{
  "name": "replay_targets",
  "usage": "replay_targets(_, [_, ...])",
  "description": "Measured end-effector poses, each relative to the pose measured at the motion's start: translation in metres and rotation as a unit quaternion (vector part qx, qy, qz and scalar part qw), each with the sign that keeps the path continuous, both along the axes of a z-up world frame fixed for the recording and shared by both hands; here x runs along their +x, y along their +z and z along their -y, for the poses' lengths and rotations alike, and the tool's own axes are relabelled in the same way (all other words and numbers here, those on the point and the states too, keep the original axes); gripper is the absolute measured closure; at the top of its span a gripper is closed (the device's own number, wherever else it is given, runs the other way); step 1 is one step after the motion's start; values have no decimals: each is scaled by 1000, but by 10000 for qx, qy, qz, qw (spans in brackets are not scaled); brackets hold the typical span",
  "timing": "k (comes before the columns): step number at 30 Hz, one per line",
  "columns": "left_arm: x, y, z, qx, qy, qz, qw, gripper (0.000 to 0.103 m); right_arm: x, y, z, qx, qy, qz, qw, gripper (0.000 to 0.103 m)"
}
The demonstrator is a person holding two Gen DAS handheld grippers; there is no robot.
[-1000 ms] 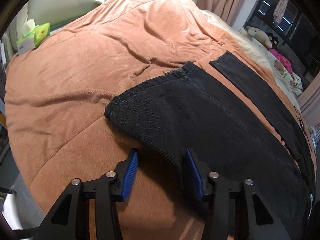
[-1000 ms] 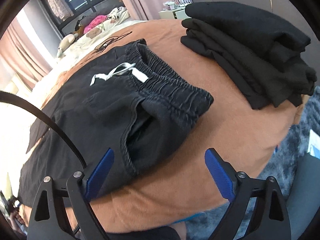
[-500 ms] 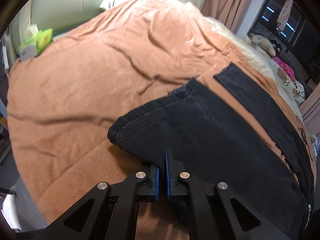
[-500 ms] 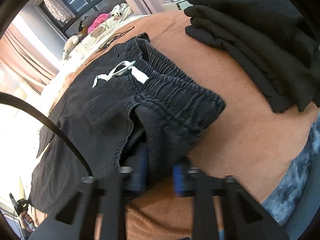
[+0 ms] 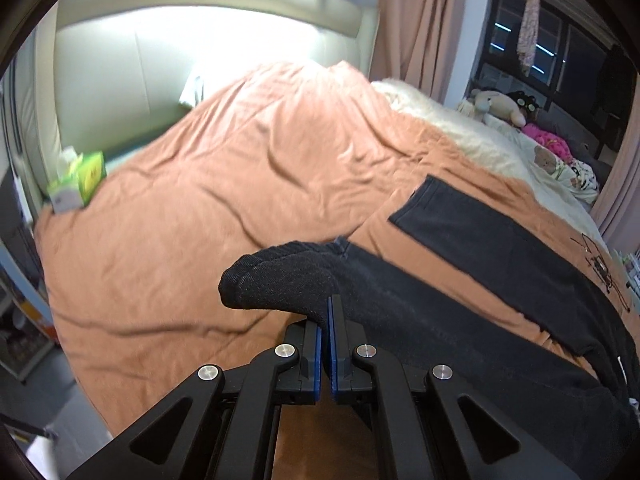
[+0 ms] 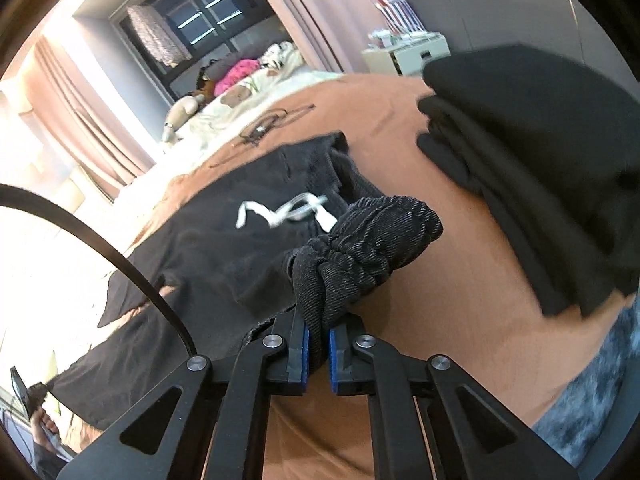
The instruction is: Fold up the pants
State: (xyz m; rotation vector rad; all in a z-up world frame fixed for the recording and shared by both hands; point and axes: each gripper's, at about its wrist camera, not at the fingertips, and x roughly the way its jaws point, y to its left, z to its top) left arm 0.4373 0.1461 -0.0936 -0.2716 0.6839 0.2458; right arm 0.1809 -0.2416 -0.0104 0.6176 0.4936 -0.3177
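Observation:
Black pants (image 5: 440, 312) lie across an orange bedspread (image 5: 208, 208). My left gripper (image 5: 325, 320) is shut on the hem of the near leg, which is lifted off the bed and droops over the blue pads. The far leg (image 5: 472, 220) lies flat. In the right wrist view my right gripper (image 6: 318, 340) is shut on the bunched elastic waistband (image 6: 372, 248), raised above the bedspread (image 6: 460, 300). The white drawstring (image 6: 288, 214) lies on the pants (image 6: 224, 248) just beyond it.
A stack of folded black clothes (image 6: 540, 152) sits at the right on the bed. A green tissue box (image 5: 78, 182) rests at the far left edge. Soft toys and a cream blanket (image 5: 480, 140) lie beyond the pants. A grey rug (image 6: 600, 380) borders the bed.
Both grippers went from open to shut: the left on the leg hem, the right on the waistband. Both have since lifted their cloth off the bed.

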Motion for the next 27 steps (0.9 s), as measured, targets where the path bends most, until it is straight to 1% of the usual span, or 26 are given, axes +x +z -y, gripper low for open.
replay_targets(5, [8, 25, 6, 127, -7, 234, 9996, 100, 9, 15, 7, -81, -10, 162, 9998, 100])
replay_targets(10, [24, 42, 8, 205, 67, 318, 9993, 100, 19, 25, 14, -121, -41, 248, 9996, 101])
replay_targets(14, [39, 51, 12, 262, 97, 343, 9990, 101, 33, 37, 16, -251, -15, 299, 9992, 101])
replay_targets(22, [81, 76, 23, 417, 59, 443, 9981, 101, 73, 59, 29, -321, 6, 397, 9987, 101])
replay_targets(27, [109, 87, 27, 499, 187, 429, 9977, 101, 110, 68, 38, -342, 62, 436, 9984, 101])
